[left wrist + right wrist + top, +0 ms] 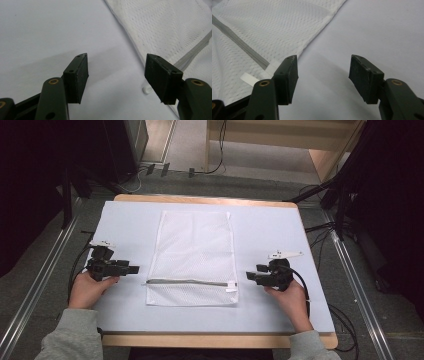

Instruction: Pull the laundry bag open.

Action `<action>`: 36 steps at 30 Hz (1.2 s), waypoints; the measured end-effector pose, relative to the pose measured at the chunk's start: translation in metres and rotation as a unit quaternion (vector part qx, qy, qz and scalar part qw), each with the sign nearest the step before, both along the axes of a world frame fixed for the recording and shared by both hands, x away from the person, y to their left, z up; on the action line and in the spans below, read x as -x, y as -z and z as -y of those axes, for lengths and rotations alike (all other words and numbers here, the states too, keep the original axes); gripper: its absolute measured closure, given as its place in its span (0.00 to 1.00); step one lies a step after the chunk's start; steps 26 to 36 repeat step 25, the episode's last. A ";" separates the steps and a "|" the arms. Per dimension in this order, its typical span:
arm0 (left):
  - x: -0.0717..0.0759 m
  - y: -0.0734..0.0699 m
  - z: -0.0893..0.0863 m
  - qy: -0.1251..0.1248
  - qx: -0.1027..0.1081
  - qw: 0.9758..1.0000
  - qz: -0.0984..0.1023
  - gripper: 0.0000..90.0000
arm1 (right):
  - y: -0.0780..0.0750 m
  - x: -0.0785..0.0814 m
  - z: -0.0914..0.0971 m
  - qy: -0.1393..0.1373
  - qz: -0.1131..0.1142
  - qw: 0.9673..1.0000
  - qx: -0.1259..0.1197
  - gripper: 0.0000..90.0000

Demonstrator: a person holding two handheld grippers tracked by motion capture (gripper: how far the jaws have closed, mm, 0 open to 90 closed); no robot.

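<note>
A white mesh laundry bag [194, 257] lies flat in the middle of the table, its grey zipper [186, 282] running across near the front end. My left gripper [131, 269] rests just off the bag's left edge, pointing at it, jaws wide apart with nothing between them. In the left gripper view [116, 75] the bag's edge [160, 30] passes behind the right jaw. My right gripper [250, 276] sits just right of the zipper's end, open and empty. The right gripper view [323, 76] has the bag [272, 30] and its white zipper tab [249, 79] beyond the left jaw.
A pale blue mat [270, 235] covers the wooden table [210, 340]. Cables [345, 320] trail off the right side and lie on the floor behind. Dark stands and metal floor rails [360, 290] flank the table on both sides.
</note>
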State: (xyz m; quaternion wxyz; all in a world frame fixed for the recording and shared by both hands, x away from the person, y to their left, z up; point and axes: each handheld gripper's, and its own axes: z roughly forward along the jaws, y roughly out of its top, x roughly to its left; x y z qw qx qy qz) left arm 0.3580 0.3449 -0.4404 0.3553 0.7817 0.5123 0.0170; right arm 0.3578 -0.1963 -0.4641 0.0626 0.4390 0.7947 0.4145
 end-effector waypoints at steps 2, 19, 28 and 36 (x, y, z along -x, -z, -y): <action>-0.001 0.001 -0.001 -0.003 0.001 1.000 -0.002 0.41 | 0.000 0.000 0.002 0.003 0.001 1.000 -0.001 0.45; -0.003 0.002 0.000 -0.006 0.004 1.000 -0.008 0.40 | 0.002 -0.001 0.006 0.023 0.003 1.000 0.005 0.43; -0.004 0.004 -0.001 -0.015 -0.008 1.000 0.004 0.33 | 0.003 -0.003 0.009 0.028 0.008 1.000 0.008 0.37; -0.004 0.004 -0.001 -0.015 -0.008 1.000 0.004 0.33 | 0.003 -0.003 0.009 0.028 0.008 1.000 0.008 0.37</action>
